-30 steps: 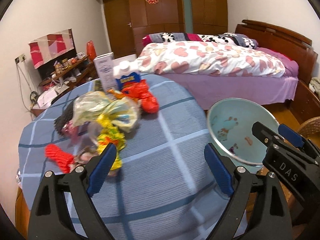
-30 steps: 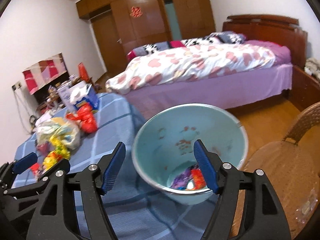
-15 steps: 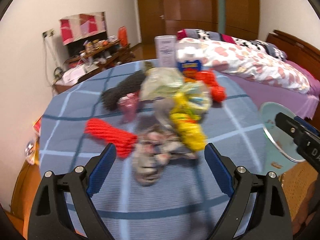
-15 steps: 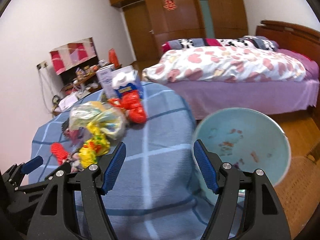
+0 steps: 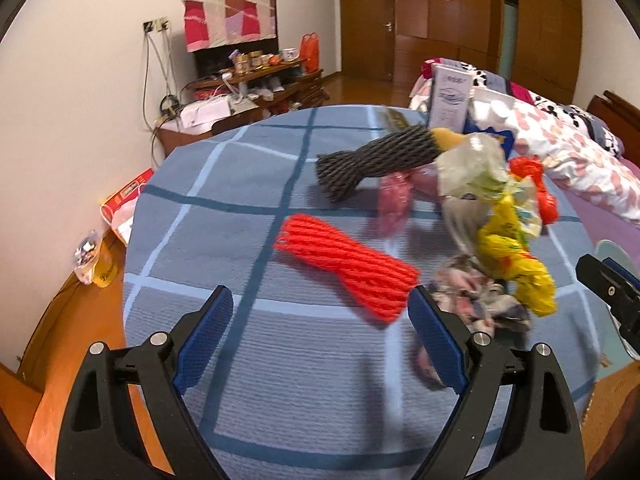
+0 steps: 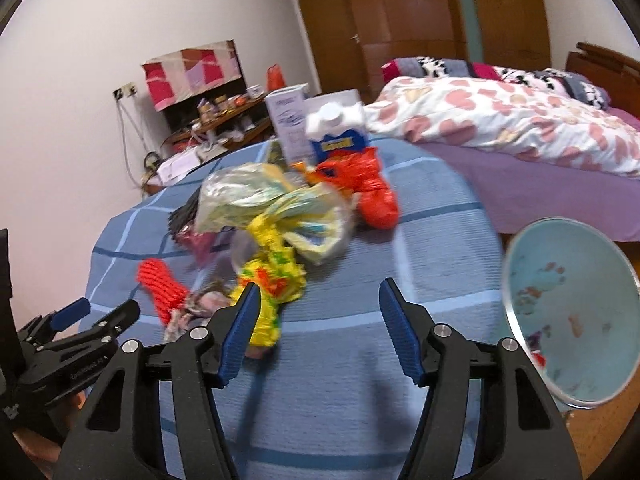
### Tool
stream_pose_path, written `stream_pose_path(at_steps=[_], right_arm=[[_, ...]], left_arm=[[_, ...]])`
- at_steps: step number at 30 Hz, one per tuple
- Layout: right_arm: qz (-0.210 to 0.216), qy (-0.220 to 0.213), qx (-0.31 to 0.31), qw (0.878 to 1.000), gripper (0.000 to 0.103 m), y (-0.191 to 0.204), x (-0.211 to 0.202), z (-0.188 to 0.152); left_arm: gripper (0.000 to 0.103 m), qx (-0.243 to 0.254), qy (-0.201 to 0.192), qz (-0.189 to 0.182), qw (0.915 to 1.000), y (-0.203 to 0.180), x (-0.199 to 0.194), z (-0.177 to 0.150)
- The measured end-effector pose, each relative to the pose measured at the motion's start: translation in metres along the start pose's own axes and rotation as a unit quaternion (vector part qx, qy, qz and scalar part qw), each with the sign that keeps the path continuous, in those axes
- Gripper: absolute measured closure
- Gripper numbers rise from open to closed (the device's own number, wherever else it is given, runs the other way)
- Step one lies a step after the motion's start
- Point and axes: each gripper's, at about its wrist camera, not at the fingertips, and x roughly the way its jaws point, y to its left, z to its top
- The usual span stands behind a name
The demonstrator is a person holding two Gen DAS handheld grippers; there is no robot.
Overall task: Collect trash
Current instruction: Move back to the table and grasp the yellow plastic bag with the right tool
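Bedroom tabletop [image 5: 248, 360] carries light, crushable wrappers. Red foam net [image 5: 348, 266]: soft, pinch mid-length. Left hand-held gripper [image 5: 320, 342] wide open, empty; right hand-held gripper [image 6: 320, 330] has just been closing, empty.

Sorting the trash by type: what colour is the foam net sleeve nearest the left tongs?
Bright red foam net sleeve, clearest in the left wrist view.
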Motion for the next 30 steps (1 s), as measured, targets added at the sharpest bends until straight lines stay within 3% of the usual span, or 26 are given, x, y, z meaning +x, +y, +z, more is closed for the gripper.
stream_pose_path(at_steps=[7,10,12,15,23,30], right_arm=[[0.033,0.032,-0.005,0.999,0.043,0.022,0.029,0.003],[0.043,0.058,-0.004,0.997,0.050,0.026,0.046,0.002],[0.053,0.075,-0.002,0.996,0.064,0.027,0.055,0.001],[0.072,0.099,0.004,0.992,0.074,0.024,0.064,-0.003],[0.077,0.073,0.009,0.994,0.076,0.011,0.037,-0.001],[0.041,0.024,-0.018,0.999,0.076,-0.006,-0.002,-0.006]], left_arm=[[0.016,-0.007,0.010,0.005,0.9999,0.007,0.017,0.003],[0.017,-0.010,0.011,0.002,0.9999,0.008,0.020,0.005],[0.017,-0.004,0.010,-0.002,0.9999,0.006,0.020,0.005],[0.017,0.001,0.010,-0.008,0.9999,0.001,0.018,0.003],[0.021,0.019,-0.003,-0.034,0.9992,-0.016,0.004,0.002],[0.021,0.041,0.000,-0.077,0.9962,-0.045,-0.003,-0.003]])
